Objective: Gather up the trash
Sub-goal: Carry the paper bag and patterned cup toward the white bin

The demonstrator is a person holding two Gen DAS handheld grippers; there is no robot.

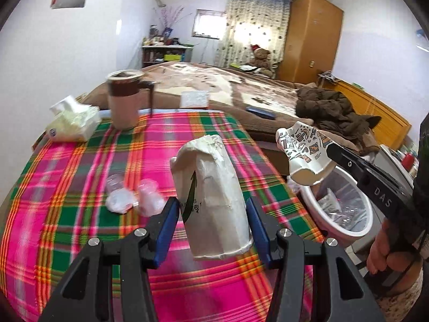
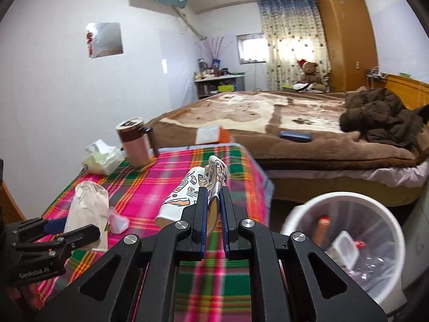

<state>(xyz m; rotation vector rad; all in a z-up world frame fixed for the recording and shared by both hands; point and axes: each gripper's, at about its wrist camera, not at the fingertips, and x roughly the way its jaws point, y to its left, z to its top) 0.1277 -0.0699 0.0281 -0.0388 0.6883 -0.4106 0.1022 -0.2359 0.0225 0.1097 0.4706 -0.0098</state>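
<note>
Right wrist view, patterned cup rim hidden by fingers

The tablecloth is plaid in hot pink, green and orange; the crushed paper cup is off-white with a green mark, the other crushed cup white with multicoloured doodles; the bin is white; the mug is pinkish with a brown band; both grippers are black with blue pads
</note>
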